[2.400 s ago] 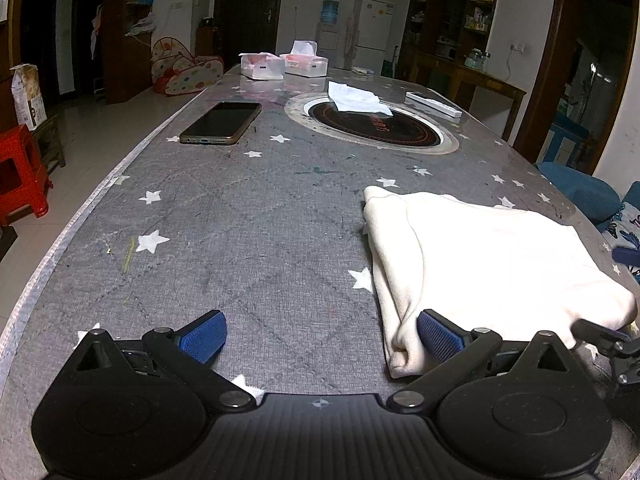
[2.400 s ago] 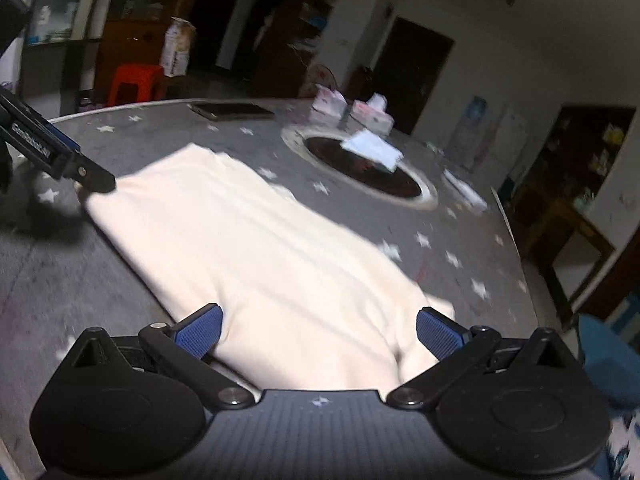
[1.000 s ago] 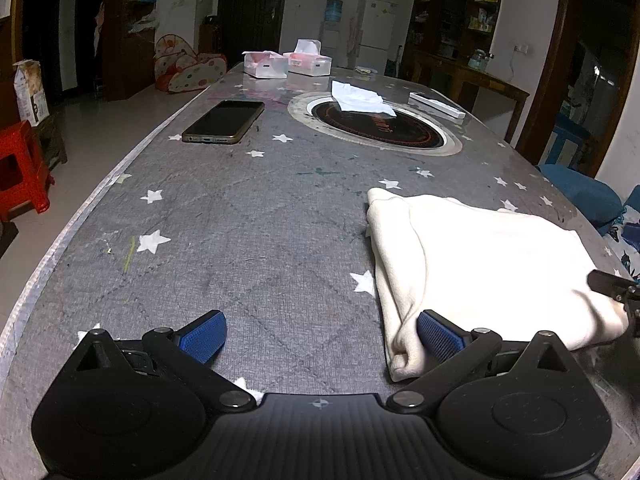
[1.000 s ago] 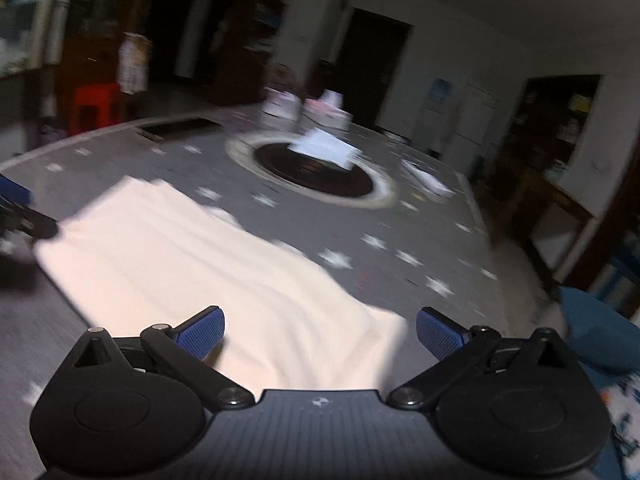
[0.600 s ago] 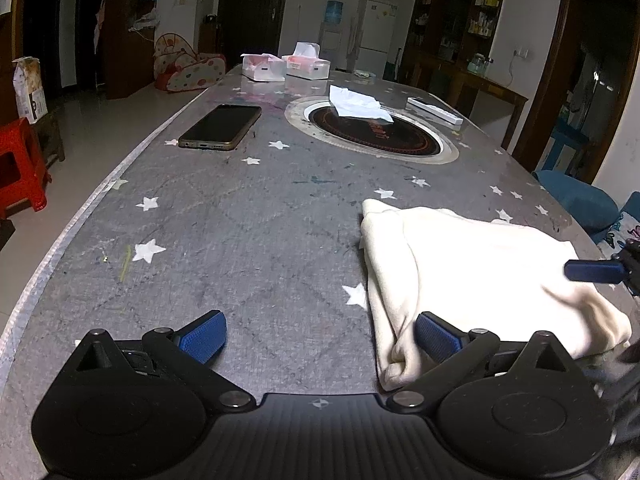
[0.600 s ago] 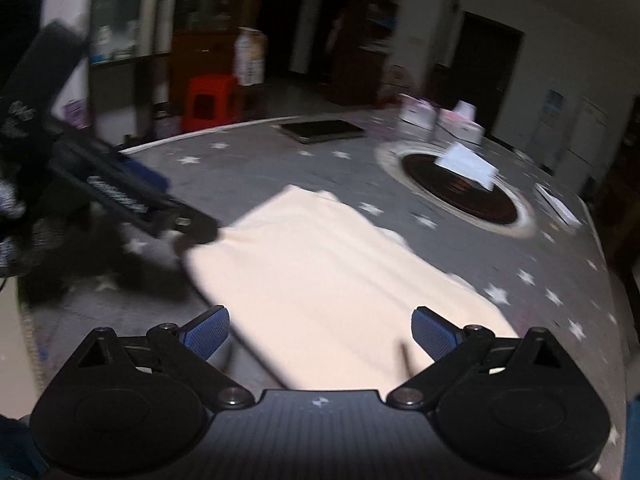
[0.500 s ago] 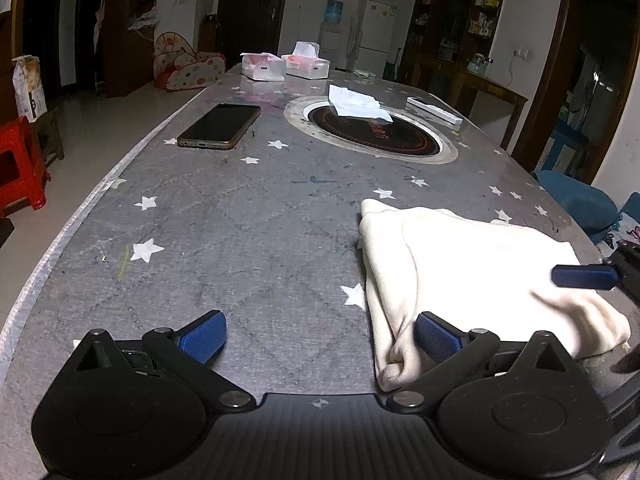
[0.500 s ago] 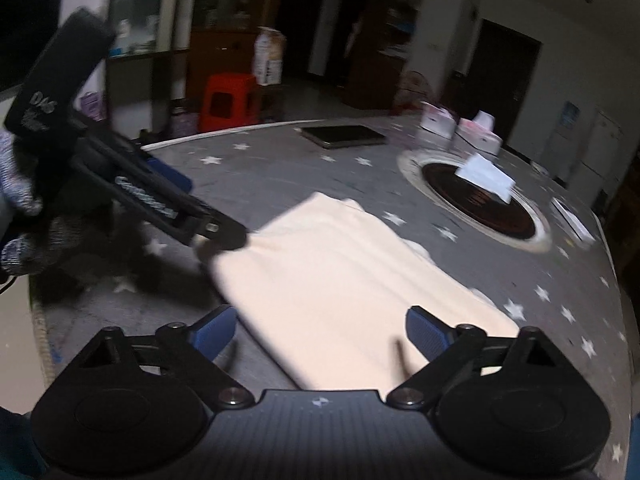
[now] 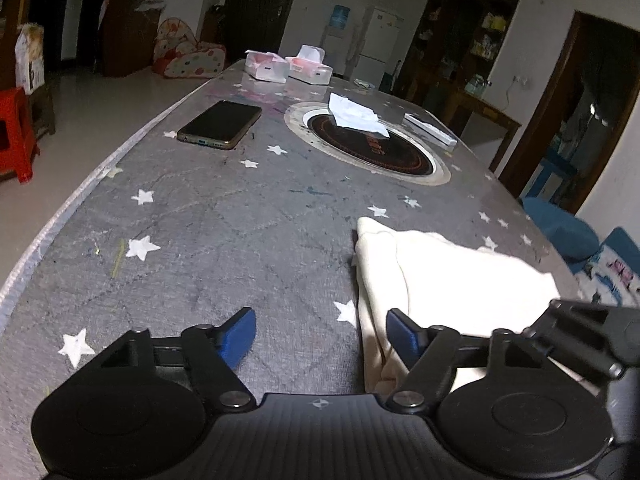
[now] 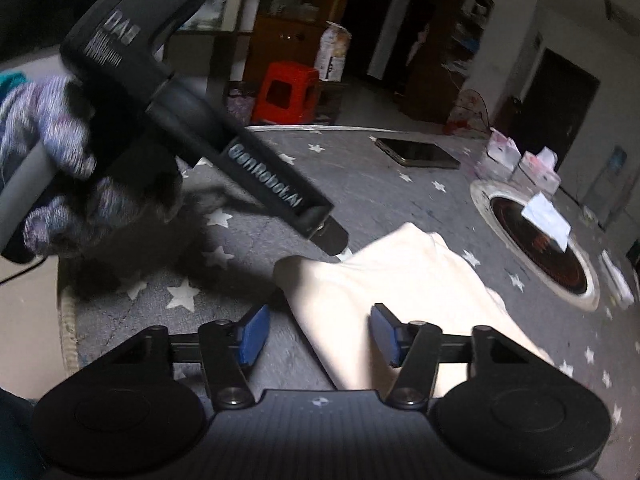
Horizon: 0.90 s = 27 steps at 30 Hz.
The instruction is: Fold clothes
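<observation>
While the folded cream-white garment [image 9: 452,280] lies on the grey star-patterned tablecloth [image 9: 224,236], the left gripper [image 9: 320,330] hovers at its near corner, blue-padded fingers [image 9: 242,332] spread apart and empty. Across the cloth's near edge, the right gripper [image 10: 316,334] also stands released, straddling it without pinching, beside a gloved hand [image 10: 56,168].

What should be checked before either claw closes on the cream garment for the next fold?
1. Left claw open: ok.
2. Right claw open: ok.
3. Garment edge between the right claw's fingers: ok; cream garment lies there.
4. Garment between the left claw's fingers: not ok; only its near edge reaches the right finger.
5. Fold path free: ok; phone lies far off.
6. Layers aligned underneath: cannot tell.
</observation>
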Motion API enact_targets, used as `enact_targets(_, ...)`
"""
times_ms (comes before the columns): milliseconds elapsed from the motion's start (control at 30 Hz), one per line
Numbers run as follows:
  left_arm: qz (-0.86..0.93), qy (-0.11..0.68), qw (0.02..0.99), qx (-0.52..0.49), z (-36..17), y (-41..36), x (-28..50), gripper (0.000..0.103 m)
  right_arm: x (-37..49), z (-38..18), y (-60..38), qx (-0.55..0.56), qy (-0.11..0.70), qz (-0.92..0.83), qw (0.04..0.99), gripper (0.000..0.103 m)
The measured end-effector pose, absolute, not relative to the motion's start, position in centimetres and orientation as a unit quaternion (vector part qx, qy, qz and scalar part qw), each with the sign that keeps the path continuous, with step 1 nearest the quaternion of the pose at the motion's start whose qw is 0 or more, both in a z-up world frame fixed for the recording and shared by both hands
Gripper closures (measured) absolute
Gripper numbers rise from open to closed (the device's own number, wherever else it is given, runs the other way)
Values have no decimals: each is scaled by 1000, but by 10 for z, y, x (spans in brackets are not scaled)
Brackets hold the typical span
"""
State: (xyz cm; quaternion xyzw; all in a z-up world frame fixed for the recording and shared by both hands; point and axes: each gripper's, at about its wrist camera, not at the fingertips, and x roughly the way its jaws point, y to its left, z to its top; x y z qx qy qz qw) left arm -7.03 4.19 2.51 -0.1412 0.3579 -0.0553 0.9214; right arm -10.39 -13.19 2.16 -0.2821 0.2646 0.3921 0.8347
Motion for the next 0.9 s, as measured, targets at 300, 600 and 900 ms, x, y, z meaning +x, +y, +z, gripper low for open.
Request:
enact_targets(300, -83, 367, 896, -235, 22, 54, -64, 32, -100, 22, -127, -271, 268, 397, 835, 64)
enact_targets(600, -101, 379, 860, -327, 17, 62, -54, 28, -89, 31, -137, -220, 282, 397, 845, 81)
enact_targets(900, -107, 399, 809, -419, 7, 64, -37, 21, -79, 49, -158, -150, 289, 405, 854, 85)
